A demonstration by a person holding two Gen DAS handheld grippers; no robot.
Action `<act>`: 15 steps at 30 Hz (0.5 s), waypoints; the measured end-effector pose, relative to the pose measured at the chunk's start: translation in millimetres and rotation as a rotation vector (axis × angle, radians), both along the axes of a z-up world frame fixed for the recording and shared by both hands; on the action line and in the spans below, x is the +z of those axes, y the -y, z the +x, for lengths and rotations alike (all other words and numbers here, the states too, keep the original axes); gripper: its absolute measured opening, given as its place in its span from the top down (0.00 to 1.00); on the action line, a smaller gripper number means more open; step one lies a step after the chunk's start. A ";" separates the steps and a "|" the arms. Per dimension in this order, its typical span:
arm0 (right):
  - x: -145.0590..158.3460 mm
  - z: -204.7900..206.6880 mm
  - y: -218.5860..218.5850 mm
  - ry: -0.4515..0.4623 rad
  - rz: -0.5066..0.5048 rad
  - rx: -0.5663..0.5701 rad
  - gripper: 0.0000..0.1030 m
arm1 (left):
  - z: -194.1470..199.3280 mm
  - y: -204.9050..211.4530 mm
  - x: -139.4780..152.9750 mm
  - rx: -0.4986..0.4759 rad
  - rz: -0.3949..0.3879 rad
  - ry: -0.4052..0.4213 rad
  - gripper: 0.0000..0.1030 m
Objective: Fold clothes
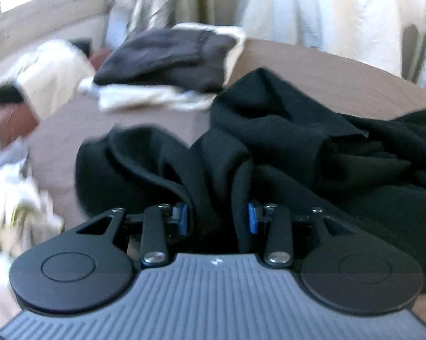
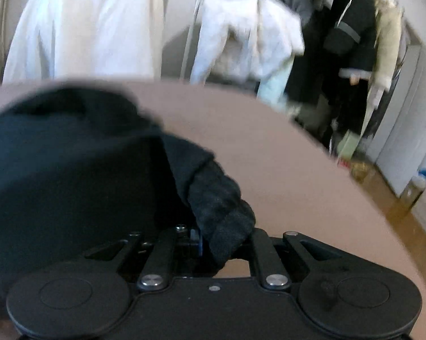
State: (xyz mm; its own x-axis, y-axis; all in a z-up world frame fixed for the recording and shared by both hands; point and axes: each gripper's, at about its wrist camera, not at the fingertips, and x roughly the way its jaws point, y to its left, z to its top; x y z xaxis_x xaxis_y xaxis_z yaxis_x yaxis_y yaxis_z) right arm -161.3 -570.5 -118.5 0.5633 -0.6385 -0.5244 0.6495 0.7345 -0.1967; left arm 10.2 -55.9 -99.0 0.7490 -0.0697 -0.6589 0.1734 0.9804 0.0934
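Observation:
A crumpled black garment (image 1: pixel 298 147) lies on a brown bed sheet (image 1: pixel 312 65). In the left wrist view my left gripper (image 1: pixel 218 216) has its blue pads (image 1: pixel 184 216) standing apart, with a thick fold of the black cloth running loosely between them. In the right wrist view the same black garment (image 2: pixel 71 155) fills the left half. My right gripper (image 2: pixel 221 240) is shut on a ribbed edge of it, low over the sheet (image 2: pixel 269 155); its fingertips are hidden by the cloth.
A folded pile (image 1: pixel 167 56), dark grey on white, sits at the back left of the bed. Loose white clothes (image 1: pixel 51 70) lie further left. White garments (image 2: pixel 85 28) and a dark jacket (image 2: pixel 346 42) hang behind. The bed edge drops to the floor (image 2: pixel 397 212) at right.

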 end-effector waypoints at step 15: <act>25.5 -35.8 72.7 0.023 -0.148 -0.161 0.49 | -25.8 -30.3 10.6 0.046 -0.210 -0.143 0.66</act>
